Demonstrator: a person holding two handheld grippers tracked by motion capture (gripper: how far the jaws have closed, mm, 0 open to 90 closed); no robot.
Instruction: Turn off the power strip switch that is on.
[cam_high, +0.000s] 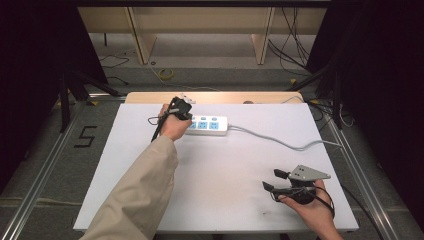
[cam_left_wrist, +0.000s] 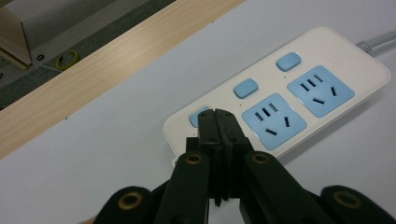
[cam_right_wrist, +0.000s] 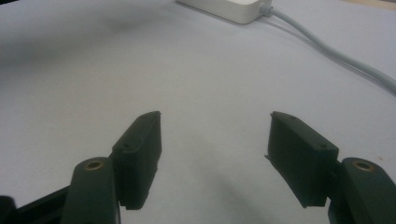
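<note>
White plastic power strip (cam_high: 207, 125) with three pale blue sockets and three blue rocker switches, lying flat on the white table sheet (cam_high: 220, 165), above centre of the high view, long side running left to right; grey cord (cam_high: 280, 141) trailing from its right end toward the right edge of the table

Left gripper (cam_high: 186, 112) at the strip's left end in the high view, held by a hand (cam_high: 172, 125) in a beige sleeve (cam_high: 140, 195) reaching up from the lower left of the frame. Jaws pressed flat together with nothing between them, tips (cam_left_wrist: 218, 116) resting over the nearest blue switch (cam_left_wrist: 197, 117) at the centre of the left gripper view, whether pressing it or just above it cannot be told. Two further switches and two sockets lying uncovered toward the upper right of that frame

Right gripper (cam_high: 275, 180) low in the right of the high view, well apart from the strip, jaws spread wide and holding nothing, pointing left over bare white sheet. Same wide gap (cam_right_wrist: 215, 154) across the lower half of the right gripper view, strip end and cord in its upper right

Wooden table edge (cam_high: 215, 97) beyond the sheet
</note>
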